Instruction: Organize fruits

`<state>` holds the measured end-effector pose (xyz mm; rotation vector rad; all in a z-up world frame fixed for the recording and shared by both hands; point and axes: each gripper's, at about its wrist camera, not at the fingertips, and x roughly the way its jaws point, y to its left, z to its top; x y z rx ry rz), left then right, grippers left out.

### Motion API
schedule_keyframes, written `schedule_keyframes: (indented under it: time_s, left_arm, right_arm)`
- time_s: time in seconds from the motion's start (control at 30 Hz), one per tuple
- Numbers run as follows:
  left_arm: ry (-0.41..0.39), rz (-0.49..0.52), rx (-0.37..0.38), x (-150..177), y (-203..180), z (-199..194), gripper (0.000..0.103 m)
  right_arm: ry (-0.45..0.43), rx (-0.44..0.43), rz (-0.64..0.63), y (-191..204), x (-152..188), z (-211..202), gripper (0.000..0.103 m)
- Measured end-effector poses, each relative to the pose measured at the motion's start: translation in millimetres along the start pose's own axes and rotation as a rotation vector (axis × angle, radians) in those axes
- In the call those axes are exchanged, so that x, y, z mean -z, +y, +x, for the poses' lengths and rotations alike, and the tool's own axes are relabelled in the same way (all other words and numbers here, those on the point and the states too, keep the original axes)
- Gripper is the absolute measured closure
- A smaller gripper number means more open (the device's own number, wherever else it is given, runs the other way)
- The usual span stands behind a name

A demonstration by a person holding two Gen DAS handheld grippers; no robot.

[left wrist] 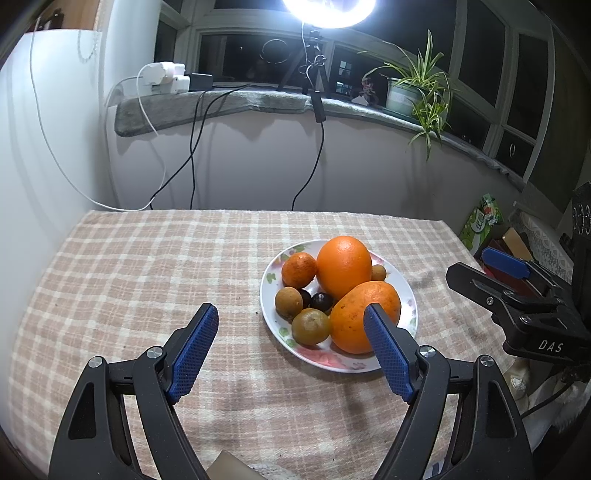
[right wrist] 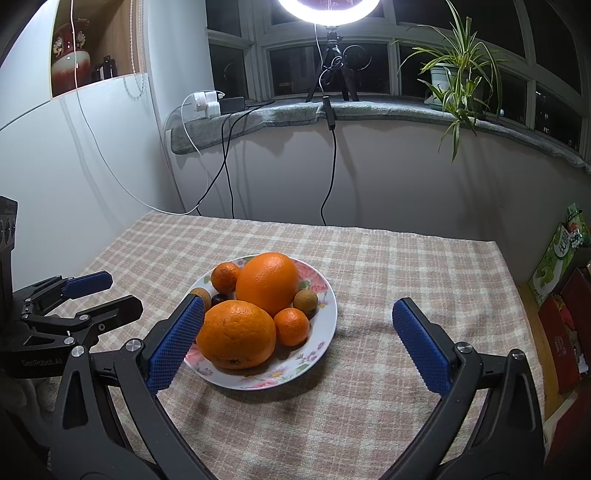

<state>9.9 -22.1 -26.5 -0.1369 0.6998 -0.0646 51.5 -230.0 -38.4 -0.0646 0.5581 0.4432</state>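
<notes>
Left wrist view: left gripper [left wrist: 290, 314] above the tabletop [left wrist: 147, 266], blue-padded fingers [left wrist: 194, 350] spread wide apart, nothing between them. Plate [left wrist: 406, 291] with floral rim just ahead and to the right, on the checked cloth. On the plate: large orange [left wrist: 344, 266] at the back, second large orange [left wrist: 354, 321] at the front touching it, small tangerine [left wrist: 298, 269] at the left, brownish round fruits [left wrist: 289, 302] and dark round ones [left wrist: 321, 301] packed in between. Right gripper [left wrist: 480, 269] visible at the far right edge, off the plate.

Right wrist view: right gripper [right wrist: 298, 308] low over the cloth, fingers [right wrist: 421, 343] wide apart and holding nothing, left pad overlapping the near orange in the frame; contact not clear. Plate rim [right wrist: 325, 325] between the fingers, toward the left one. Small tangerine [right wrist: 291, 326] beside the near orange. Ring light [right wrist: 328, 7] and potted plant [right wrist: 448, 77] on the windowsill behind.
</notes>
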Motion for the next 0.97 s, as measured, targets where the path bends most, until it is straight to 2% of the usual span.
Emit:
schedule_keyframes:
  time_s: [0.97]
  left_arm:
    - [-0.003,0.000,0.000,-2.4,1.6,1.4,0.022]
  right_arm:
    - [0.011,0.013,0.026,-4.6,4.8,5.1,0.000]
